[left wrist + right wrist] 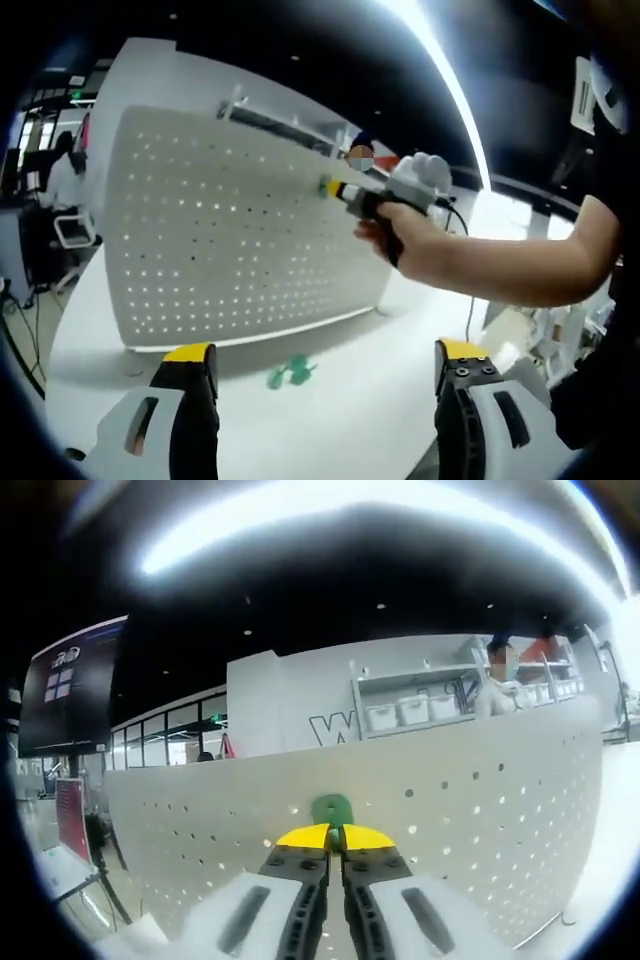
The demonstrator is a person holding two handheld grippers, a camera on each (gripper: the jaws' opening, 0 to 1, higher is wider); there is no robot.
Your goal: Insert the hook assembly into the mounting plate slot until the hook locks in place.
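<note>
Pegboard [480,810] behind; green hook [332,810] pinched between right fingers [300,837].

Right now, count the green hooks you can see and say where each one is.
At least 2. One green hook is pinched in the right gripper at the pegboard. A green cluster lies on the table below the board; it is blurred and may be more than one.

White table [380,400] carries the upright pegboard [240,230] (perforated) and green hooks [290,372].
</note>
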